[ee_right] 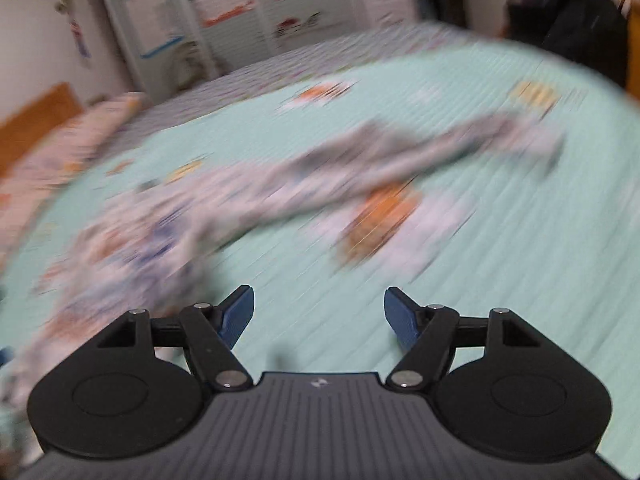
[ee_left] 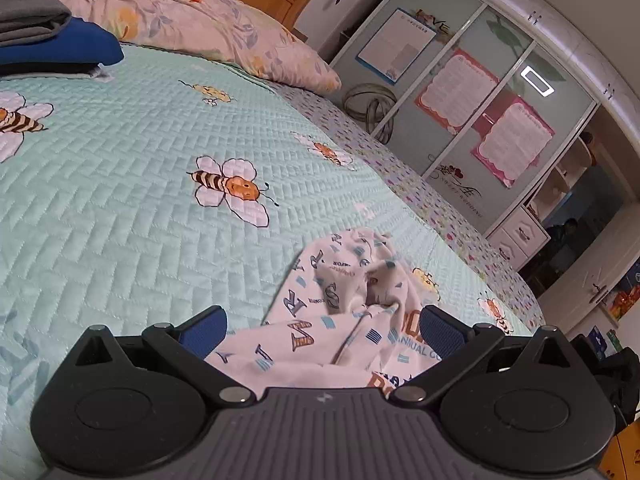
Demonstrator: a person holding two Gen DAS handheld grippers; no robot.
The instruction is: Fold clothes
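While the printed shirt (ee_left: 352, 312) lies bunched on the bed (ee_left: 120, 208), folding has barely begun; left gripper (ee_left: 322, 326) spread wide around cloth, pads not pressing, right gripper (ee_right: 319, 314) wide open, empty.

L gripper (ee_left: 322, 328): jaws spread wide, blue pads (ee_left: 442, 330) at either edge of the garment (ee_left: 340, 320), whose crumpled white printed cloth lies bunched between the fingers. Pads don't seem to press on it. Tilted down a bit toward the garment.

R gripper (ee_right: 319, 316): jaws apart, nothing between the pads (ee_right: 238, 318). It hangs above the garment's (ee_right: 280, 184) near side, cloth ahead and to its left. View very blurred.
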